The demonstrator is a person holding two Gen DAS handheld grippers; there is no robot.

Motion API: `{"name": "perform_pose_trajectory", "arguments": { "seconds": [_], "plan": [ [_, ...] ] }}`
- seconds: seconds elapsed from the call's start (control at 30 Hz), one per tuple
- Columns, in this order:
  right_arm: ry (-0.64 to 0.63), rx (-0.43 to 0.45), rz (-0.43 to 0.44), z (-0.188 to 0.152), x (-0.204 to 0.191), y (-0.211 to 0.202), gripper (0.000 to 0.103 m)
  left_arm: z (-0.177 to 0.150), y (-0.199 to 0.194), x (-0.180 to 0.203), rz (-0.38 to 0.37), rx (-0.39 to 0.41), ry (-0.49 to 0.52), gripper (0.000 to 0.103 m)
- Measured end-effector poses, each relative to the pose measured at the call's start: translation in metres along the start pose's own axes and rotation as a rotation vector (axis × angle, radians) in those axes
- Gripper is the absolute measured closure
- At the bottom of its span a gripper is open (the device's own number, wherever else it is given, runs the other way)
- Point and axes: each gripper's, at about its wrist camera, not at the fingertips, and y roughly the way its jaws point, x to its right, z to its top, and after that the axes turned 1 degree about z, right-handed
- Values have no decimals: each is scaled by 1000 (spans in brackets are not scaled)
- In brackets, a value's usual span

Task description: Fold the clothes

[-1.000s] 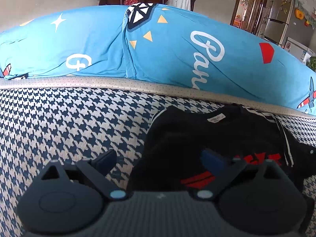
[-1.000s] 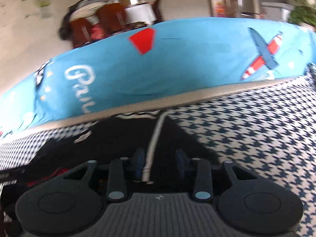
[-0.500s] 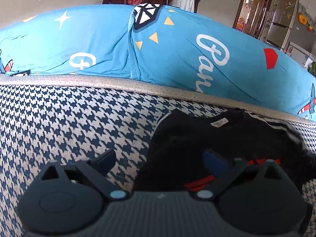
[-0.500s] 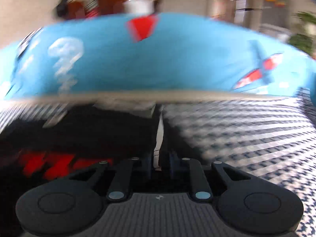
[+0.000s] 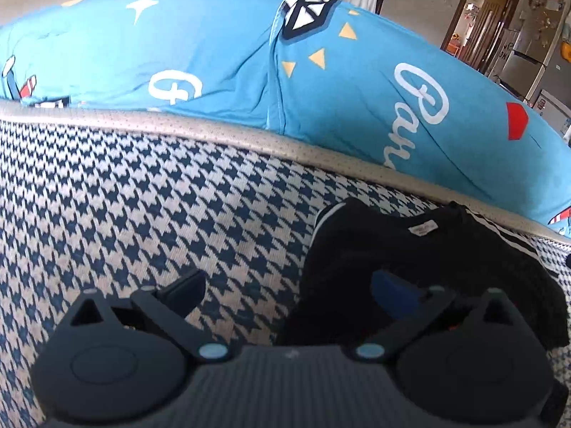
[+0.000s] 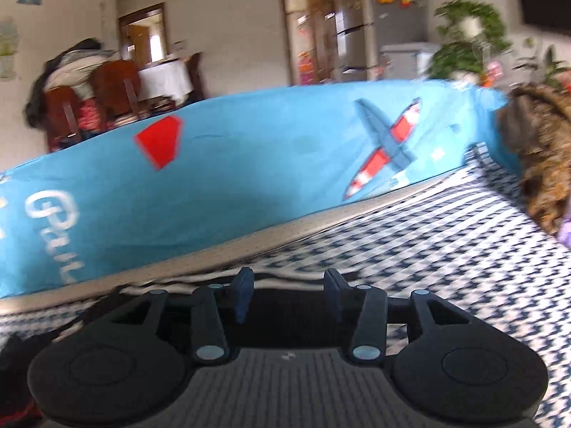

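Observation:
A black garment (image 5: 410, 249) with a white neck label (image 5: 423, 228) and white stripes lies bunched on the houndstooth cover (image 5: 142, 214). My left gripper (image 5: 289, 285) hovers at the garment's left edge and is open wide. Its right finger (image 5: 389, 285) is over the black cloth and its left finger (image 5: 189, 285) is over the bare cover. In the right wrist view my right gripper (image 6: 288, 292) is above the garment (image 6: 285, 310). Its jaws are opening, and the cloth lies below the gap with neither pad pressing on it.
A long blue printed cushion (image 5: 249, 71) runs along the back edge of the cover. A brown furry thing (image 6: 539, 164) sits at the far right of the cover (image 6: 446, 249). Chairs, doorways, a fridge and plants stand in the room behind.
The right gripper pinched the garment's white-striped edge, then let go and tilted up. The black cloth now covers most of its red print. The left gripper drifted left.

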Motion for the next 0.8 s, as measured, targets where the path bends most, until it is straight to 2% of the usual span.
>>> {"name": "perform_pose_trajectory", "arguments": {
  "seconds": [0.3,0.47,0.63,0.8],
  "plan": [
    [-117,-78,306,-15,-59,-24,54,8,4,-29,-68,-67,-122,0],
    [-205,-68,447,-21,-99,-60,53,19,-10,-45,-53,-40,-175,0],
    [-280,-101,606,-31,-138,-81,53,22,-25,-59,-33,-17,-191,0],
    [-367,-120,681,-50,-172,-91,53,20,-33,-69,-17,-17,-182,0]
  ]
}}
